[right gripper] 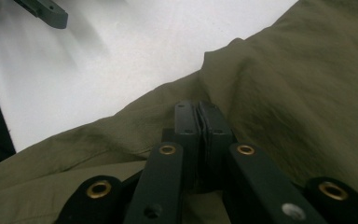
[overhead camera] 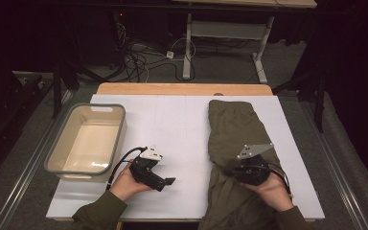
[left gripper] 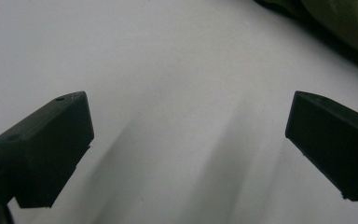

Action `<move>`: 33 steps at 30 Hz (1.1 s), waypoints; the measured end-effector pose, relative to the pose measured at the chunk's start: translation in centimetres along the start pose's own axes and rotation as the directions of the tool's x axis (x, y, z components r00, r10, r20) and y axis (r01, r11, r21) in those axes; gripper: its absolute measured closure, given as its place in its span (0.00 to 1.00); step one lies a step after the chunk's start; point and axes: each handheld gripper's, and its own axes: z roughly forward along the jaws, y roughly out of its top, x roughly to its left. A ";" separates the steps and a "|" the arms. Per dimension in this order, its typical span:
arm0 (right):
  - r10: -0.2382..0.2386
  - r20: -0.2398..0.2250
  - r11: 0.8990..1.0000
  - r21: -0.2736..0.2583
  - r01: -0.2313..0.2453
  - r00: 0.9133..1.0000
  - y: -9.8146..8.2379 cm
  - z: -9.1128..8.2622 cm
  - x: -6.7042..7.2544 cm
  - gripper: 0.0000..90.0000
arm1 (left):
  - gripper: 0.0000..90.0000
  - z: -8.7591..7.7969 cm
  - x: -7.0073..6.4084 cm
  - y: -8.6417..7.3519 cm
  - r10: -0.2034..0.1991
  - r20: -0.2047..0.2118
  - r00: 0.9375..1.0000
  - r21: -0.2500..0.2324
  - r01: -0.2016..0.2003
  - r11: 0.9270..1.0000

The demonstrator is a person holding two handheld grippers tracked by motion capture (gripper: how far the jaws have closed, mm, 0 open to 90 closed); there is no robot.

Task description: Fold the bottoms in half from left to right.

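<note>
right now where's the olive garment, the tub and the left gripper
olive garment (overhead camera: 232, 127), high view, flat folded upper part
tub (overhead camera: 118, 135), high view, right rim
left gripper (left gripper: 189, 140), left gripper view, midway between its open jaws

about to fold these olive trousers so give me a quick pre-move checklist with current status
1. Right tool shut: ok, jaws together over the trousers.
2. Fabric pinched between them: cannot tell.
3. Left tool open and holding nothing: ok, jaws wide over bare white board.
4. Left tool apart from the trousers: ok, cloth sits at the edge of its view.
5. Trousers fully on the board: not ok, near end hangs over the front edge.
6. Bin out of the way: ok, far left.
</note>
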 end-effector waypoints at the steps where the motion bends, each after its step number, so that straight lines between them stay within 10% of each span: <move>1: 0.003 -0.001 1.000 -0.004 -0.003 1.000 -0.1 -0.2 0.0 0.97 | 0.01 0.0 0.0 0.0 0.000 0.000 1.000 0.000 0.000 1.000; 29: 0.144 0.085 0.987 0.053 -0.148 0.986 -9.2 -4.9 -1.7 0.97 | 0.01 0.1 0.0 0.0 -0.002 0.001 1.000 0.005 0.002 1.000; 33: 0.160 0.075 0.987 0.000 -0.161 0.984 -8.4 -5.5 -1.6 0.75 | 0.01 0.1 0.0 0.0 -0.003 0.000 1.000 0.006 0.003 1.000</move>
